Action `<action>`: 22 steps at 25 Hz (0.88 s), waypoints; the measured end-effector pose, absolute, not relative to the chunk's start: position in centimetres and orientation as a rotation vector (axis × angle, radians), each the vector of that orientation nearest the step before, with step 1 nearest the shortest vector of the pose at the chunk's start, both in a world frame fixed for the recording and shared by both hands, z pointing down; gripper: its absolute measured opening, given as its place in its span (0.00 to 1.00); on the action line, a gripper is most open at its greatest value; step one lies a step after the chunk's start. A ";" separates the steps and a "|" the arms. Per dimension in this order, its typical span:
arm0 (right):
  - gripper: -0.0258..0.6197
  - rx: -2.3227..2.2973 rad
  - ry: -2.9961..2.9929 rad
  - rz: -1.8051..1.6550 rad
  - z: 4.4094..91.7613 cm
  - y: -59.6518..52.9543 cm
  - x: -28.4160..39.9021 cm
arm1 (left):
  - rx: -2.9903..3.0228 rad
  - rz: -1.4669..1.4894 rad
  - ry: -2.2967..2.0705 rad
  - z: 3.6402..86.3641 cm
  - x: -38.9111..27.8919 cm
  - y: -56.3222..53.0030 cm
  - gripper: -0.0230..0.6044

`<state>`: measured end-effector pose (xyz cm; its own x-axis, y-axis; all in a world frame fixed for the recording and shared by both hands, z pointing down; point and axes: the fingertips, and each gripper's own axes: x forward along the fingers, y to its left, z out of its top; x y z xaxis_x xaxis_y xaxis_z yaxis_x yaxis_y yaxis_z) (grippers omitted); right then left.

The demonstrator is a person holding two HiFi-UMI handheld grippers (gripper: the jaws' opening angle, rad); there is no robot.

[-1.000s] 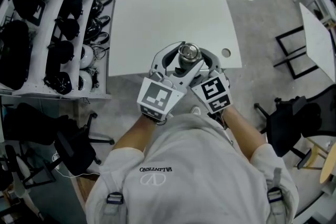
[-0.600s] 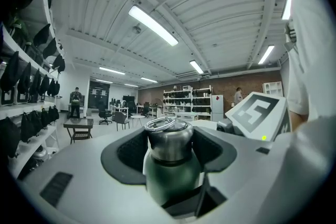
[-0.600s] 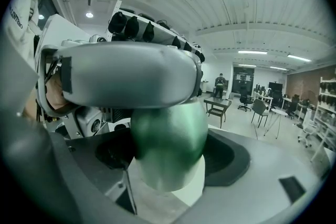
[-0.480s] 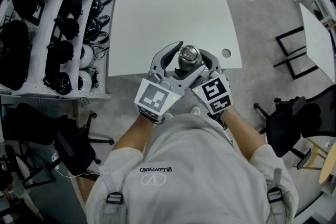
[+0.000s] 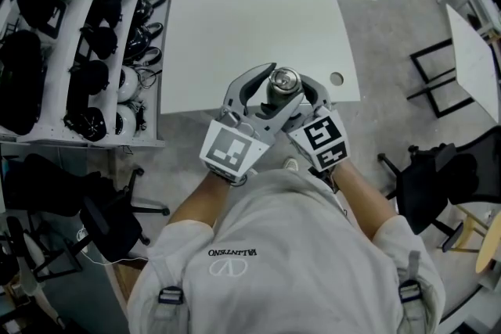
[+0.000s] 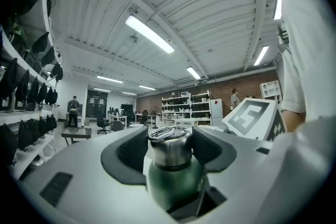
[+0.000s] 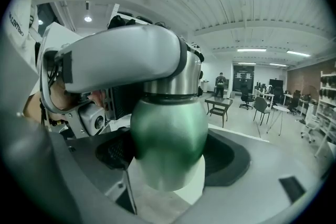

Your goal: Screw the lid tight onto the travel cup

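**A:** What has the left gripper got?

**B:** The steel lid. Its jaws have just been closing, and the pads now press on either side of it.

**A:** And the right gripper?

**B:** It is clamped round the body of the green travel cup. The cup is upright, above the near edge of the white table, with the lid on its neck.

Table ahead offers room; shelf rack apparently hems the left.
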<state>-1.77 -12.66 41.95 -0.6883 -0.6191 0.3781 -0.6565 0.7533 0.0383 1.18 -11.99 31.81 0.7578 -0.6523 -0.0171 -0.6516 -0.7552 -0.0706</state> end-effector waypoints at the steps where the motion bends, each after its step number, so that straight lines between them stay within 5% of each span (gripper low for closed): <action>1: 0.64 0.966 -2.595 0.143 41.8 -12.5 -1.8 | -2.893 0.007 1.034 31.6 1.3 -11.9 0.45; 12: 0.64 0.571 -2.842 0.051 39.0 -8.7 -3.2 | -2.995 0.098 0.356 29.6 1.3 -7.9 0.45; 22: 0.64 0.885 -2.588 0.055 41.5 -11.7 -1.2 | -2.887 -0.124 1.079 31.9 0.6 -11.6 0.62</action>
